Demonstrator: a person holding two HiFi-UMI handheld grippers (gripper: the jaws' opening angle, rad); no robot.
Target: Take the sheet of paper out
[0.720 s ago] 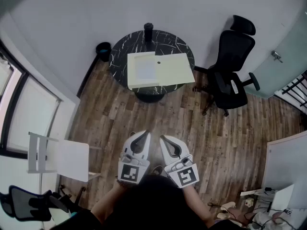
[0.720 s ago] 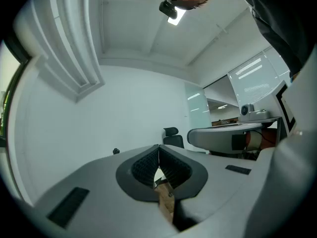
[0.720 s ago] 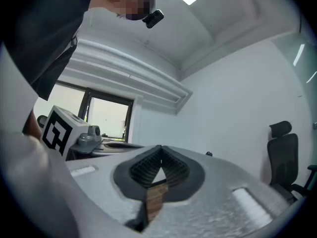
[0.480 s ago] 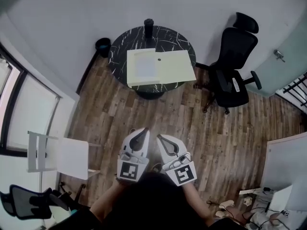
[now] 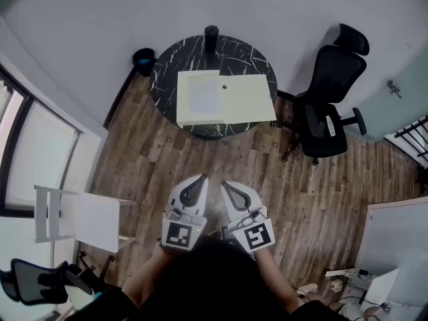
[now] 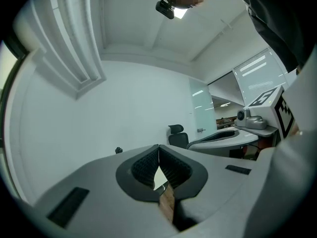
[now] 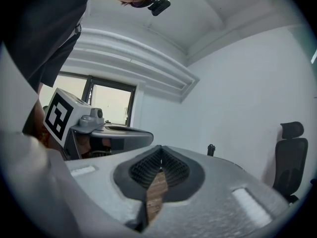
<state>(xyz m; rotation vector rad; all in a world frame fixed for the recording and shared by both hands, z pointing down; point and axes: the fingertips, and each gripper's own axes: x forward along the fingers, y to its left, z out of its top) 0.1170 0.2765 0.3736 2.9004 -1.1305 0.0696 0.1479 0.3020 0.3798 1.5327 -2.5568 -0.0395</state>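
Observation:
A pale yellow folder [image 5: 247,99] lies open on a round black marble table [image 5: 234,52] at the top of the head view. Its left part [image 5: 200,97] holds a white sheet of paper. My left gripper [image 5: 198,182] and right gripper [image 5: 226,186] hang side by side over the wooden floor, well short of the table. Both are shut with nothing between the jaws. In the left gripper view the jaw tips [image 6: 158,147] meet, and in the right gripper view the jaw tips [image 7: 160,148] meet too.
A black cylinder [image 5: 211,33] stands at the table's far edge. A black office chair [image 5: 328,105] is right of the table, a small dark bin [image 5: 143,61] left of it by the wall. A white chair [image 5: 80,216] stands at the left. Wooden floor [image 5: 221,159] lies between me and the table.
The table and folder sit slightly lower and closer in the head view. Both grippers have stayed shut and side by side.

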